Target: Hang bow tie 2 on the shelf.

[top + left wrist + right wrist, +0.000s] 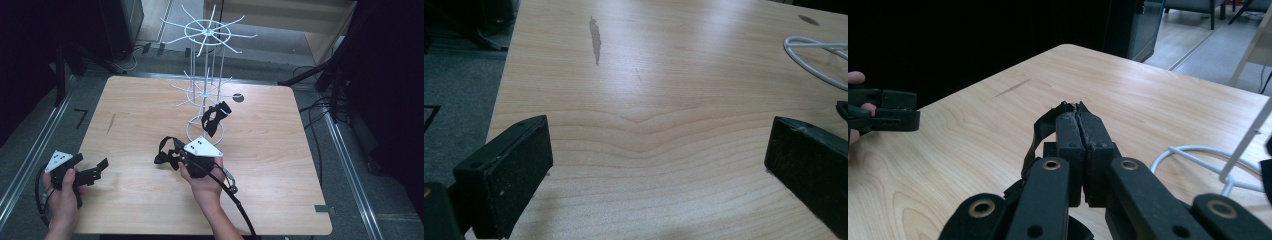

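Note:
A white wire display rack [205, 35] stands at the middle back of the wooden table [280, 165]. A black bow tie [216, 116] hangs on one of its low hooks. My right gripper [175, 156], under its grey plate, sits in front of the rack's base ring and is shut on a second black bow tie [164, 150]. In the right gripper view the jaws [1079, 112] press together on its strap [1039, 132], which loops down at their left. My left gripper [95, 172] rests open and holds nothing at the table's front left; its pads [509, 175] stand wide apart.
The rack's white base ring [1193, 155] lies just right of the right gripper, and its edge [819, 55] appears in the left gripper view. A dark round hole [238, 97] marks the tabletop behind the rack. Dark stands and cables [320, 105] flank the table.

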